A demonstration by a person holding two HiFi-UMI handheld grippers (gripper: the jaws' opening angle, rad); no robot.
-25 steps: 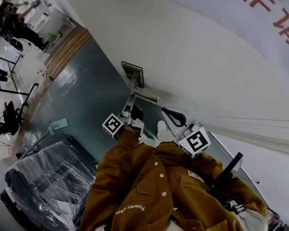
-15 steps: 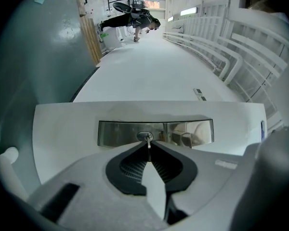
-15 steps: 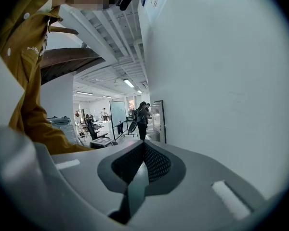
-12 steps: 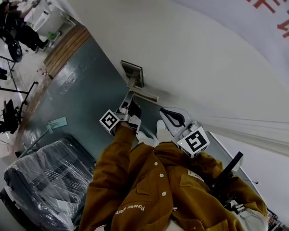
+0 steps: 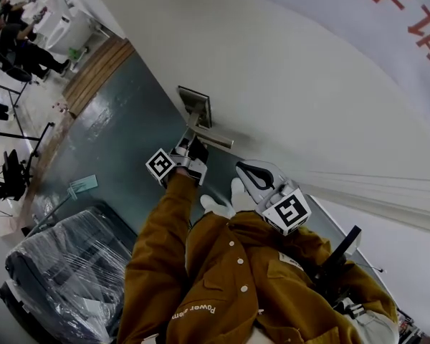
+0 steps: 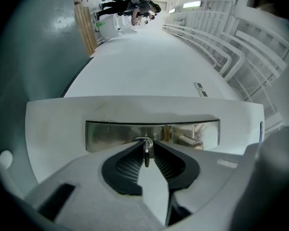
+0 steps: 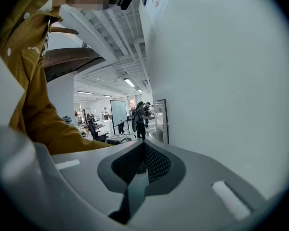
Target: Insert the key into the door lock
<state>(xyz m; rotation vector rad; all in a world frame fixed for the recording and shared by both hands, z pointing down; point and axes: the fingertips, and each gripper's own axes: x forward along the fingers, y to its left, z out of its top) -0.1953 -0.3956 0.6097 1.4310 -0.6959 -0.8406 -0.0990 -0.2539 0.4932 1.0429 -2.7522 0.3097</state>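
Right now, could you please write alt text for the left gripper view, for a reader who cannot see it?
The left gripper is shut on a small key, its tip at the keyhole of a steel lock plate on a white door.

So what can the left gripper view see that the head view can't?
Only the left gripper view shows the key pinched in the left tongs, with its tip at the keyhole. Only the head view shows the right tongs, the person's brown jacket and a plastic-wrapped bundle down low. Both show the left tongs right up against the shiny lock plate.
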